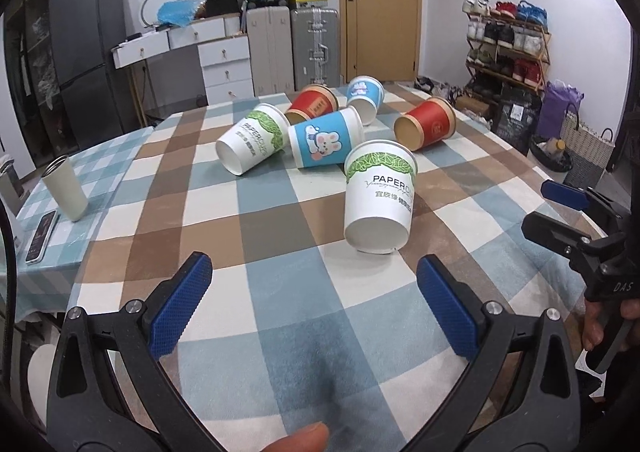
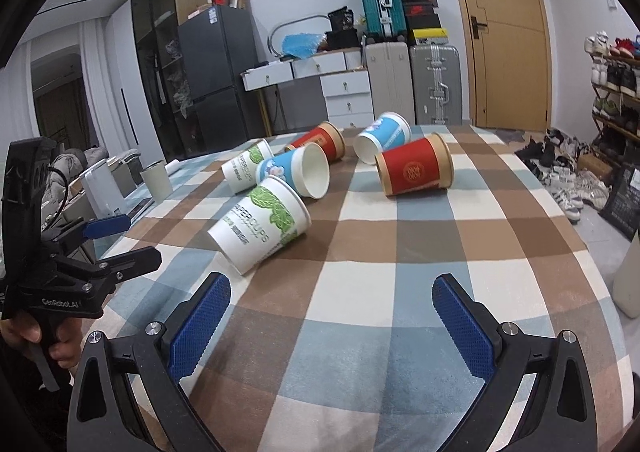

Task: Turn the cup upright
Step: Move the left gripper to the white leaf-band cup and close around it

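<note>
Several paper cups lie on their sides on the checked tablecloth (image 1: pixel 280 292). The nearest is a white cup with a green leaf band (image 1: pixel 379 196), base toward me; it also shows in the right wrist view (image 2: pixel 260 226). Behind it lie a blue rabbit cup (image 1: pixel 326 142), a second white cup (image 1: pixel 253 139), two red cups (image 1: pixel 426 124) (image 1: pixel 314 103) and another blue cup (image 1: pixel 365 97). My left gripper (image 1: pixel 314 276) is open and empty, just short of the nearest white cup. My right gripper (image 2: pixel 332 298) is open and empty, to the right of that cup.
A grey tumbler (image 1: pixel 66 188) and a phone (image 1: pixel 41 237) sit at the table's left side. My right gripper also shows at the right edge of the left wrist view (image 1: pixel 560 208). Suitcases, drawers, a door and a shoe rack stand beyond the table.
</note>
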`<state>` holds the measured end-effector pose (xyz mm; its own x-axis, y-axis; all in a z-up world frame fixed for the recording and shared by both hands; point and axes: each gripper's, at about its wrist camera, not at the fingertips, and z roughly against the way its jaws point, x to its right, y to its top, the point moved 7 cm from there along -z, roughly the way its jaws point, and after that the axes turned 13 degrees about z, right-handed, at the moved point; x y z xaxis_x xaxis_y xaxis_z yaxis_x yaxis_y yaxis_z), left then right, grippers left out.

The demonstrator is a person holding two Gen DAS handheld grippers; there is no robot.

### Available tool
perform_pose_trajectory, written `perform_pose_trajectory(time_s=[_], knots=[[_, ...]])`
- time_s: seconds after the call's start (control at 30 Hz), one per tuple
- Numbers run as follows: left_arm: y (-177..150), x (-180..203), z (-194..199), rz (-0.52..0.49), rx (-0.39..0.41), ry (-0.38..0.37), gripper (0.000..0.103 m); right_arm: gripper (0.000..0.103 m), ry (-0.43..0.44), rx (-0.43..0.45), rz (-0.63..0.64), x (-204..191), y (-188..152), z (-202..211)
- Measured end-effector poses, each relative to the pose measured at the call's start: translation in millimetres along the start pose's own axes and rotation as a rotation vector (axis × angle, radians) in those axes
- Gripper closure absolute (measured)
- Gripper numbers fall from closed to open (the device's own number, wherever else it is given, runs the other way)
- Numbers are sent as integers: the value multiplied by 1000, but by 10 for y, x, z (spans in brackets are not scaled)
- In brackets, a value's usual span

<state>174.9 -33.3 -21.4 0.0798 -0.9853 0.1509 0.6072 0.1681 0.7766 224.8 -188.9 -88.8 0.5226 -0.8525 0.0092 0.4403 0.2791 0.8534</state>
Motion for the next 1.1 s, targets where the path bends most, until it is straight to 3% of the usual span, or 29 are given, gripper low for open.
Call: perform_pose_trajectory(time_s=[0.63, 1.1], knots=[[278, 403, -731, -54, -184, -31, 1, 0, 0, -126, -23, 209, -70, -241], [361, 416, -1029, -33, -251, -46, 1, 0, -14, -143, 16, 206, -92, -256]])
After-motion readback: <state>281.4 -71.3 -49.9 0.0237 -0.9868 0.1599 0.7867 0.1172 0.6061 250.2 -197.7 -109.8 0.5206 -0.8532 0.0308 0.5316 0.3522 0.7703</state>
